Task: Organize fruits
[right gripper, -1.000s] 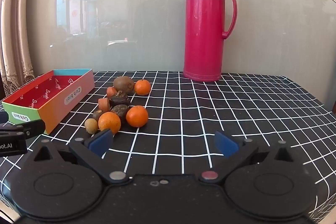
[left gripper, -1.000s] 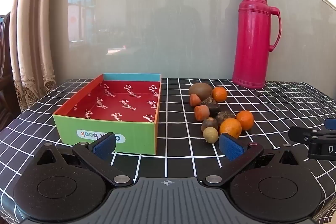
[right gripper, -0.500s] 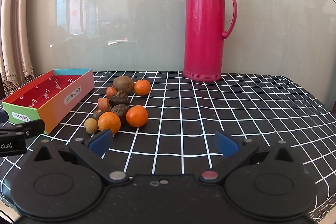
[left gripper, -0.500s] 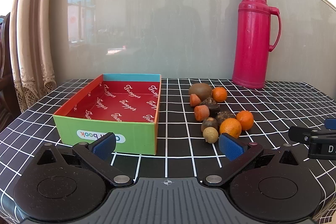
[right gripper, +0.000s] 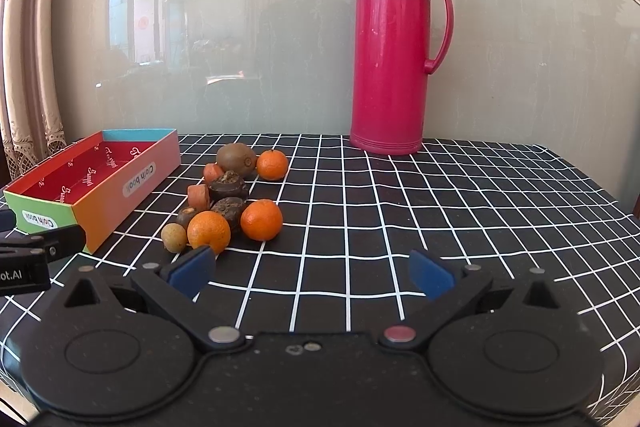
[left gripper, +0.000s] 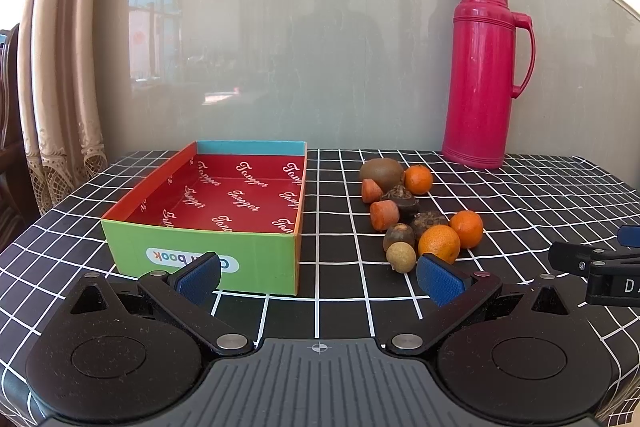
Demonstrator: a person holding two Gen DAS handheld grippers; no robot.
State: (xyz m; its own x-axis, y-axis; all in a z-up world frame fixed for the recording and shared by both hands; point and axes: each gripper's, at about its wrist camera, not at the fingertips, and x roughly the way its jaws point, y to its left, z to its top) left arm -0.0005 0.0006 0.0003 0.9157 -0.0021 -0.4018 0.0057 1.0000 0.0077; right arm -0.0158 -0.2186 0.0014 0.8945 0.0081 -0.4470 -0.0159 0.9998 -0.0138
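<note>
Black hand-held gripper (left gripper: 320,281), blue finger pads (left gripper: 440,279), silver pivot screws.

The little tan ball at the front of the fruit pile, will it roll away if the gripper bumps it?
Probably. The tan ball looks round and smooth, so a nudge would likely roll it across the flat checked cloth. It looks small, so probably light. The orange beside it might stop it on that side.

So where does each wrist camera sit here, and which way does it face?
Left wrist: on the open left gripper, facing the empty red-lined cardboard box; right gripper's tip at right edge.
Right wrist: on the open right gripper, facing the checked tablecloth; fruit left.
Shared: fruit pile, tall pink thermos flask.
</note>
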